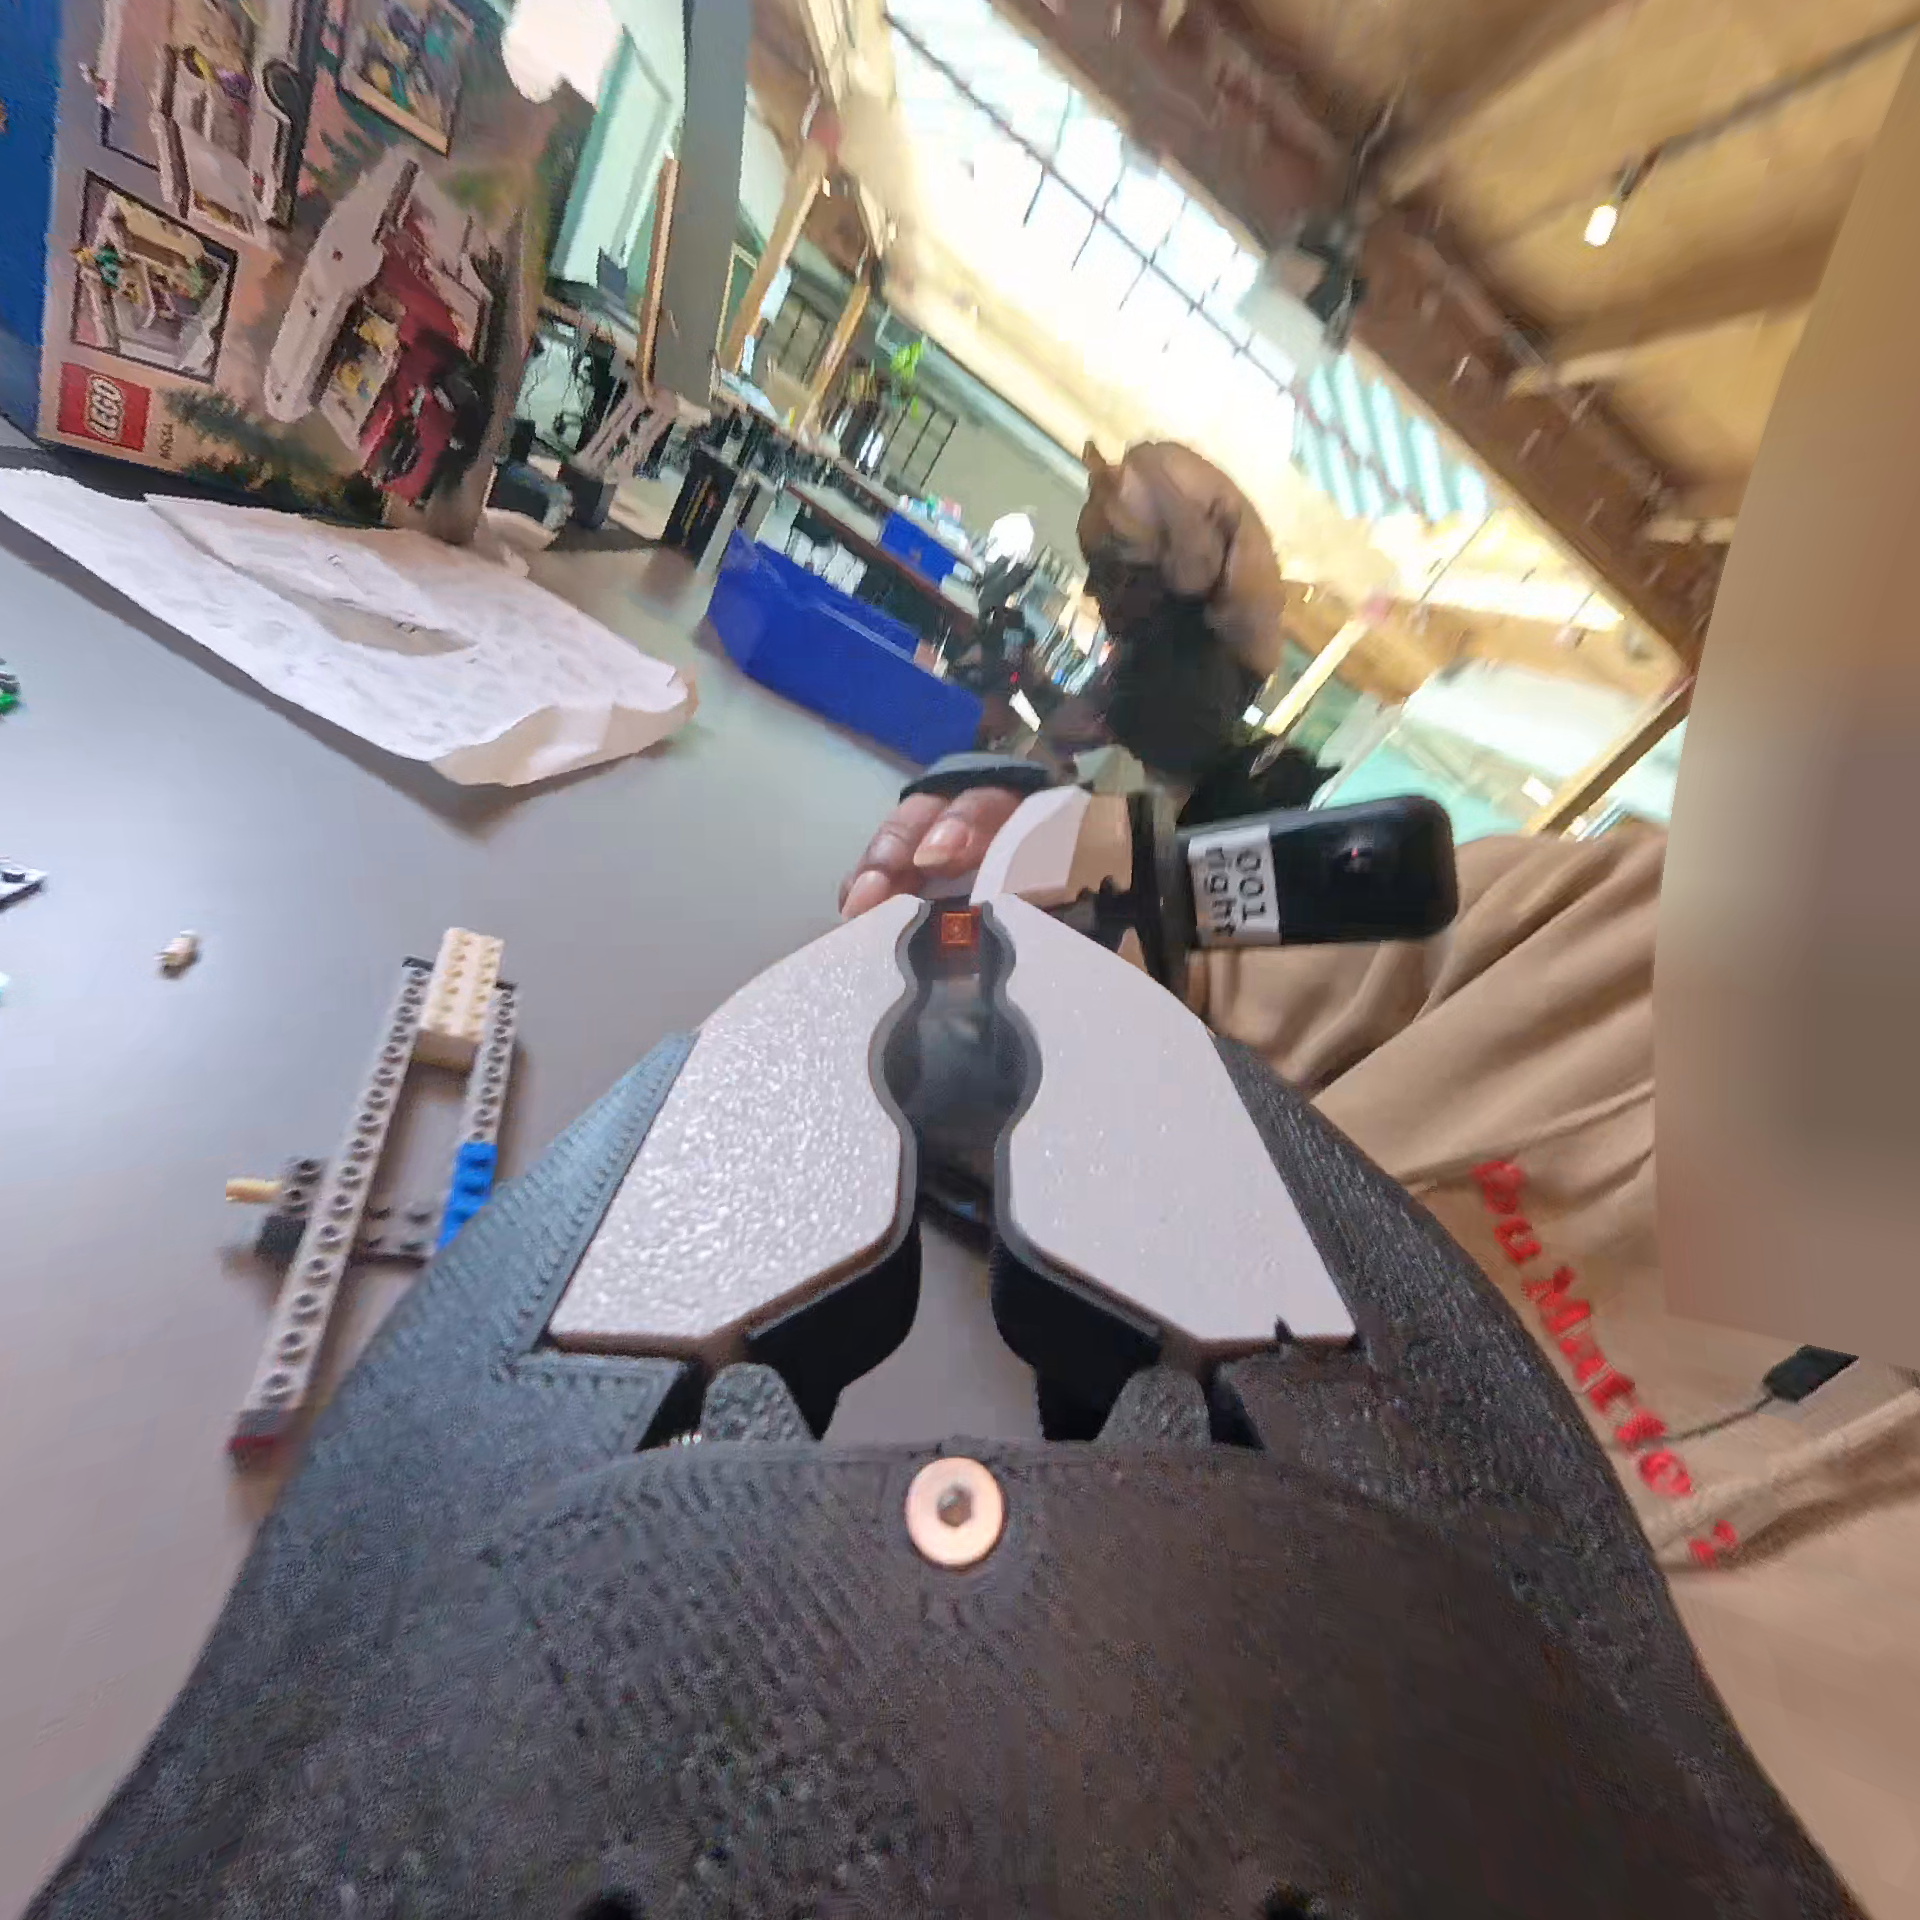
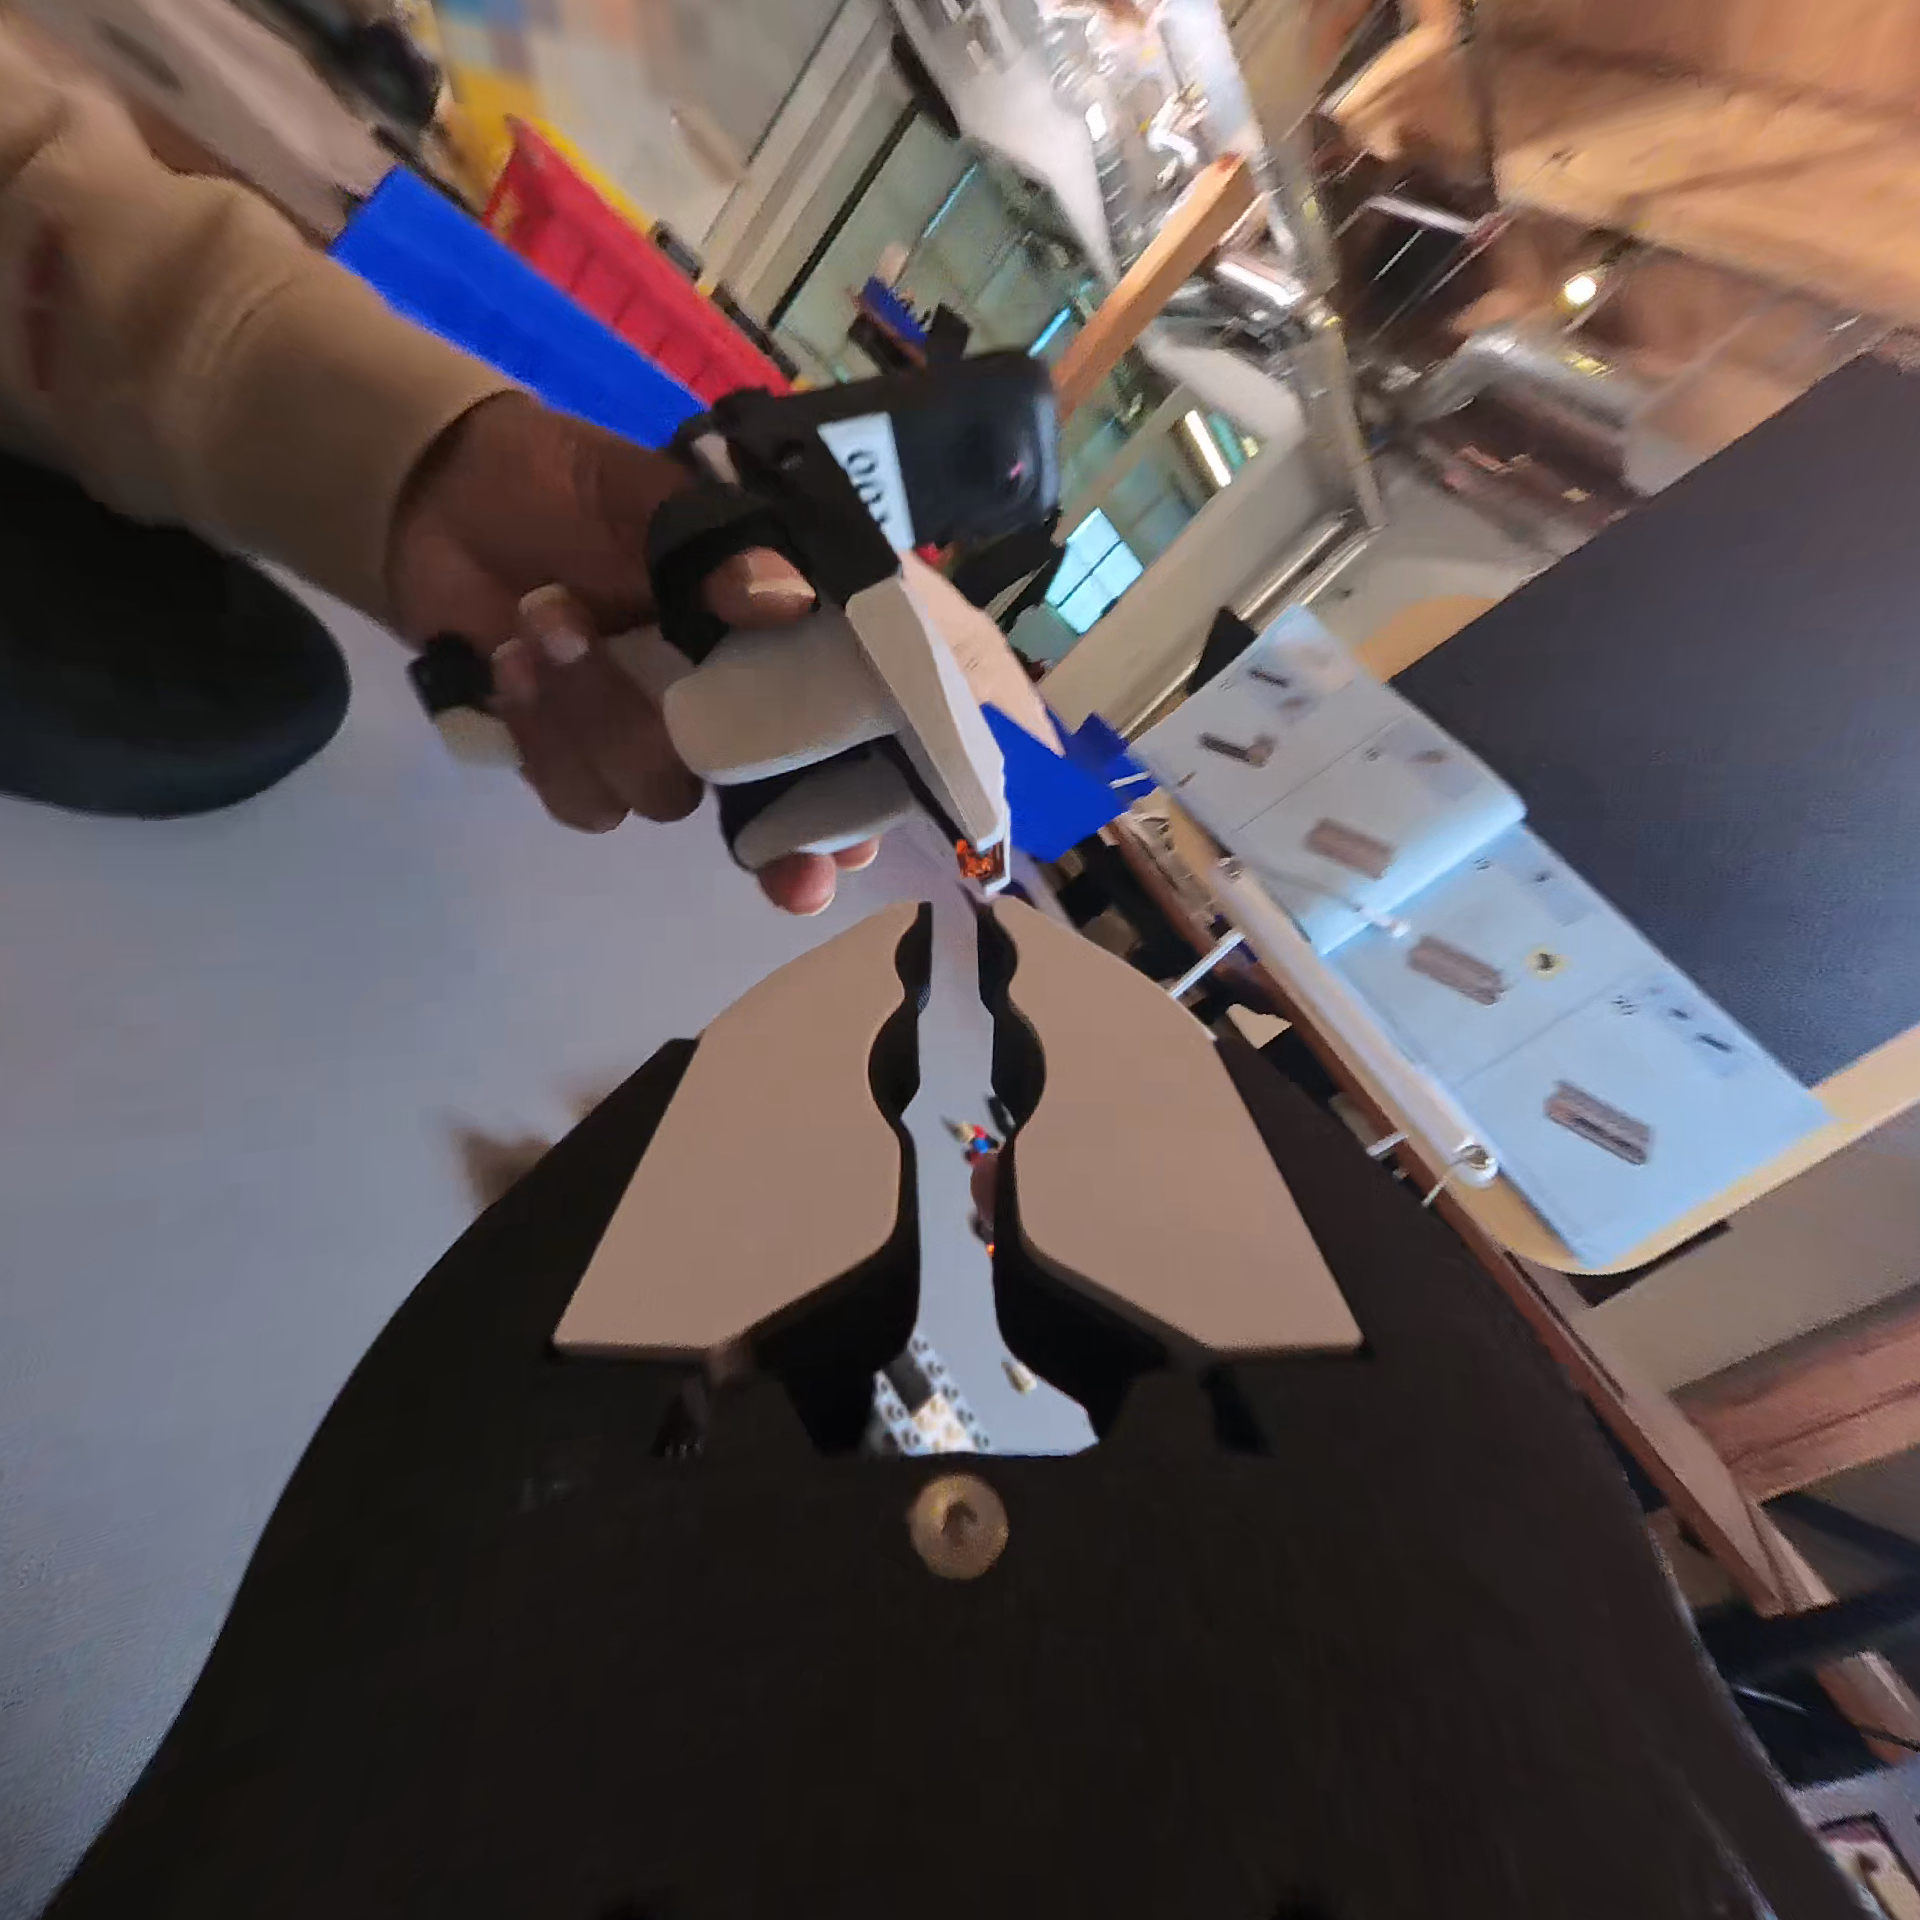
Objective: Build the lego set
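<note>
My left gripper is shut on a small orange piece pinched at its fingertips and held in the air. In the right wrist view the same gripper, held by a hand, points down with the orange piece just above my right gripper. My right gripper's tips stand a narrow gap apart with nothing between them. The build, two long grey holed beams with a cream brick and a blue brick, lies on the grey table at the left.
A small tan piece and a tan pin lie near the build. A crumpled white paper bag and the set's box sit farther back. An open instruction booklet lies at the right. The person's beige sleeve is close.
</note>
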